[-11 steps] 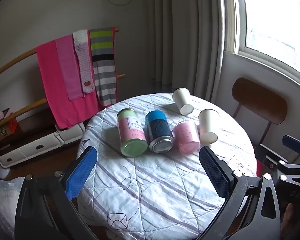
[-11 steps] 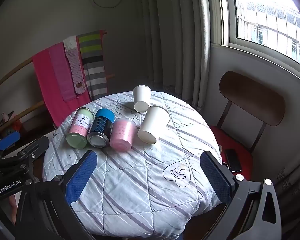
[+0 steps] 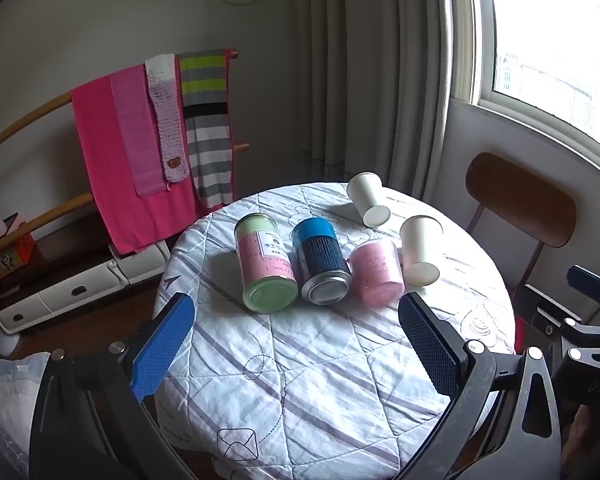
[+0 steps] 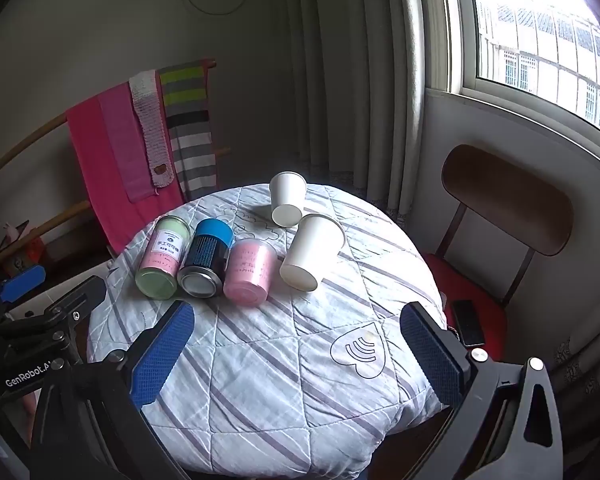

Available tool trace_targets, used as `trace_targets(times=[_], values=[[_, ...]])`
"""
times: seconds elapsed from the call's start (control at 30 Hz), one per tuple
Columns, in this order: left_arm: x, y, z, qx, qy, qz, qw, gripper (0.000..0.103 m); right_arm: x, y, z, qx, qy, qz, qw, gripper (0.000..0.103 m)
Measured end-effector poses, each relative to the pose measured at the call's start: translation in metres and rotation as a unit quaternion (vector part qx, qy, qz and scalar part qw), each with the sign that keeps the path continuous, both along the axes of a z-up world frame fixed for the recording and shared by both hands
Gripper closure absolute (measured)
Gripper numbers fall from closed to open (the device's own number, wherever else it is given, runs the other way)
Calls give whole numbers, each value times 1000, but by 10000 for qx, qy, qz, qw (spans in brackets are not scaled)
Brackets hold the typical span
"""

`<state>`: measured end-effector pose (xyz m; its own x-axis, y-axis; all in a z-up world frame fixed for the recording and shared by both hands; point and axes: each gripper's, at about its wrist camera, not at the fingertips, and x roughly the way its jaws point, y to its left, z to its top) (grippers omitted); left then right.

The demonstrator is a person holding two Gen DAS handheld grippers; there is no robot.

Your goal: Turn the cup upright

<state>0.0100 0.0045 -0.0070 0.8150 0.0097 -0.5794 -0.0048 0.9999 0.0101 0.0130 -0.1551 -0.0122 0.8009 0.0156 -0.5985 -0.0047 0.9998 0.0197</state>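
Note:
Two white paper cups lie on their sides on the round quilted table [image 3: 320,360] [image 4: 300,360]. The far cup [image 3: 368,199] [image 4: 287,199] is near the back edge. The near cup [image 3: 420,250] [image 4: 314,252] lies beside a row of three containers lying on their sides: a green-and-pink jar [image 3: 265,264] [image 4: 163,258], a blue can [image 3: 320,266] [image 4: 206,258] and a pink tub [image 3: 378,272] [image 4: 249,272]. My left gripper [image 3: 296,344] is open and empty, short of the containers. My right gripper [image 4: 296,344] is open and empty, short of the near cup.
A wooden chair with a red seat [image 4: 508,208] stands right of the table, a phone [image 4: 468,322] on the seat. A rack of pink and striped towels [image 3: 152,136] stands behind the table on the left. Curtains and a window are at the back right.
Both views are almost unchanged; the grippers have drifted only slightly and nothing on the table has moved.

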Motion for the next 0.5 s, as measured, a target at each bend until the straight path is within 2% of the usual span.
trace_targets(times=[0.5], values=[[6, 1, 6, -70, -44, -29, 10000, 0, 6, 2, 6, 14, 14, 26, 10000, 0]])
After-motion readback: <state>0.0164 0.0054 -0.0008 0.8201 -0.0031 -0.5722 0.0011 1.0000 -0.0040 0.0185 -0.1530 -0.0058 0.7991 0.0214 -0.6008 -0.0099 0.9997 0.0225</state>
